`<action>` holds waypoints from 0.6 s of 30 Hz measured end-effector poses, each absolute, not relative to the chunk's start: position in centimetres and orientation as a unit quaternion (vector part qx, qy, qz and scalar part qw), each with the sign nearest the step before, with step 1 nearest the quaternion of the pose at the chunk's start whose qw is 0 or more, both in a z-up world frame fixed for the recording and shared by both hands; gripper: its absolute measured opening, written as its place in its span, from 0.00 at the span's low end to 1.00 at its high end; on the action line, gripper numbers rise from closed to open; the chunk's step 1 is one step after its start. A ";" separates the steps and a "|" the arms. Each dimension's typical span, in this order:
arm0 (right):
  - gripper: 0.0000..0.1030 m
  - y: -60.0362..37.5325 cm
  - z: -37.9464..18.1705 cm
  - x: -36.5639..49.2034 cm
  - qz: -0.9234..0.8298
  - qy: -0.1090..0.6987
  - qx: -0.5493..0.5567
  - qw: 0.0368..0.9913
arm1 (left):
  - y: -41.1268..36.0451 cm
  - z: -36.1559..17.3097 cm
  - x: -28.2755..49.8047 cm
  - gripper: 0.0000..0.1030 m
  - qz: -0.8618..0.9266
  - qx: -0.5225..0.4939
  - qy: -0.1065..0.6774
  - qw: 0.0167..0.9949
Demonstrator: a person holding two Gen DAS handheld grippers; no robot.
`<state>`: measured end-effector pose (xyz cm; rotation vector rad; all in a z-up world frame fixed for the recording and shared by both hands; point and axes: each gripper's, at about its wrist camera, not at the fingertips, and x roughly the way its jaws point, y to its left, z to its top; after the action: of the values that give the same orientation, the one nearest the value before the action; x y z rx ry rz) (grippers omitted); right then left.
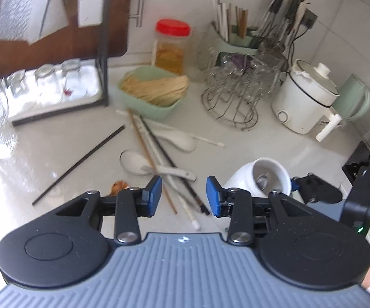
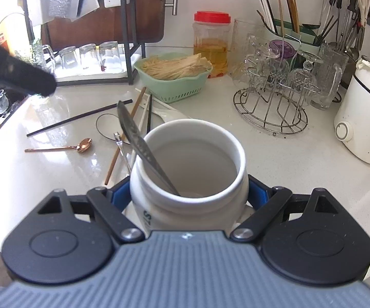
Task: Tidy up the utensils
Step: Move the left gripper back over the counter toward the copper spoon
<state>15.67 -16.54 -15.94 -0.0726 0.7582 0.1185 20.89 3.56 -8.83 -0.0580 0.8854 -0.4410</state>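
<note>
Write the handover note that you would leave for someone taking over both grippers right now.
Right gripper: jaws shut on the white ceramic holder, which looks tilted in the left wrist view.
Left gripper: jaws open, holding nothing, above the pile of chopsticks on the counter.
Done: one metal utensil stands in the holder.
Left on the counter: the mixed chopsticks, a lone black chopstick, two white ceramic spoons, a copper spoon.
Next, probably: pick up the chopsticks under the left jaws and drop them into the holder.
</note>
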 end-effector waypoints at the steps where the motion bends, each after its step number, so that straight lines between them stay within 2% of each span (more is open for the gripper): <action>1: 0.89 -16.6 -15.9 15.6 0.059 0.370 -0.036 0.927 | 3.8 -9.2 20.8 0.42 -0.207 -0.030 0.428 0.879; 18: 0.89 -17.0 -15.8 15.4 0.092 0.380 -0.050 0.919 | 4.8 -12.1 18.4 0.42 -0.150 -0.017 0.465 0.872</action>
<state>15.44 -16.99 -15.79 -0.1029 0.7810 0.1894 18.44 4.76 -12.13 -0.0362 0.9726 -0.3138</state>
